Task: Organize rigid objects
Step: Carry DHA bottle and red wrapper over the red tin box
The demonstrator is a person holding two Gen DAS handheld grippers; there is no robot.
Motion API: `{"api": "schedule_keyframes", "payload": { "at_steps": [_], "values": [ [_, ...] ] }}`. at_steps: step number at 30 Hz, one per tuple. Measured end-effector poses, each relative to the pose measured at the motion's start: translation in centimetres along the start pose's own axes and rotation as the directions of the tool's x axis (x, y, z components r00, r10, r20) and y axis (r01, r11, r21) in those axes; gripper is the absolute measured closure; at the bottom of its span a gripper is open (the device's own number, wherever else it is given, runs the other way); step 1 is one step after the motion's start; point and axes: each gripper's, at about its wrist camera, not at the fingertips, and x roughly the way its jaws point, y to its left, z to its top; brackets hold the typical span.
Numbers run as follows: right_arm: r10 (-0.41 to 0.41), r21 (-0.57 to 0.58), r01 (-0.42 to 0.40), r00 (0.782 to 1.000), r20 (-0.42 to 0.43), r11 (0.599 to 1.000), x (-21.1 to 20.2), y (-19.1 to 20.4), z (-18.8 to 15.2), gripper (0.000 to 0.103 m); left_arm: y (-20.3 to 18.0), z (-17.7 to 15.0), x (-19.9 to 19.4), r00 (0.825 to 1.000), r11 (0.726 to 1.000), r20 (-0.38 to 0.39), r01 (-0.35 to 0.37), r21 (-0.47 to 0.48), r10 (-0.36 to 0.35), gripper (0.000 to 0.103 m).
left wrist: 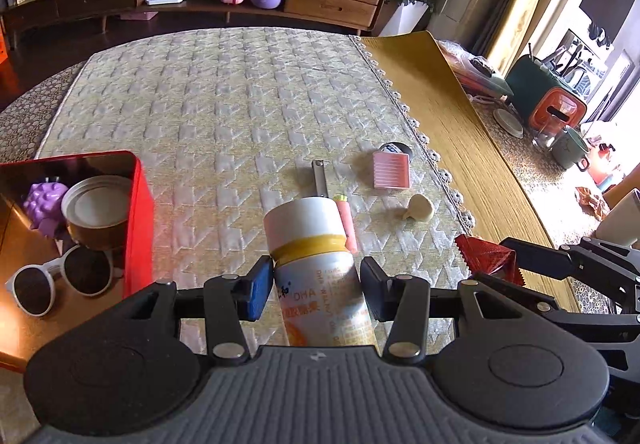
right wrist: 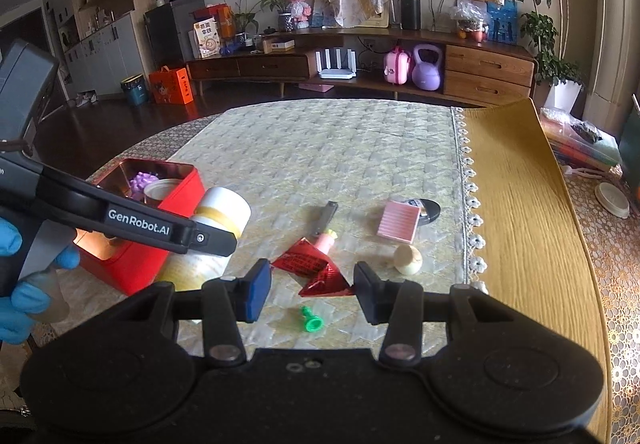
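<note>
My left gripper is shut on a white bottle with a yellow band, held beside the red tin box; the bottle also shows in the right wrist view. The box holds a purple toy and a round tin. My right gripper is open, its jaws on either side of a red foil packet. A metal clipper, a pink tube, a pink card box, a cream knob and a green peg lie on the cloth.
White sunglasses lie on the table left of the box. A black round tin sits behind the pink card box. A yellow mat covers the right side. Cups and a toaster-like appliance stand at the far right.
</note>
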Motion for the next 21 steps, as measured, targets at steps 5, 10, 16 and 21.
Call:
{"api": "schedule_keyframes", "payload": {
  "at_steps": [5,10,16,21],
  "values": [
    [0.031,-0.044,-0.030,0.999,0.011,0.999,-0.1,3.0,0.9,0.058,2.9,-0.3,-2.4,1.000,1.000,0.023,-0.014,-0.025,0.015,0.056],
    [0.060,-0.089,-0.059,0.998,0.005,0.994,0.7,6.3,1.7,0.058,6.1,-0.3,-4.5,0.998,0.998,0.049,-0.046,-0.047,0.048,0.056],
    [0.088,-0.135,-0.086,0.996,0.005,0.987,2.1,9.9,2.8,0.058,10.0,-0.1,-6.2,0.993,0.993,0.065,-0.096,-0.069,0.101,0.056],
    [0.114,-0.172,-0.114,0.993,-0.011,0.978,3.7,12.7,3.5,0.058,12.9,0.4,-7.1,0.986,0.986,0.075,-0.146,-0.078,0.151,0.056]
  ]
}}
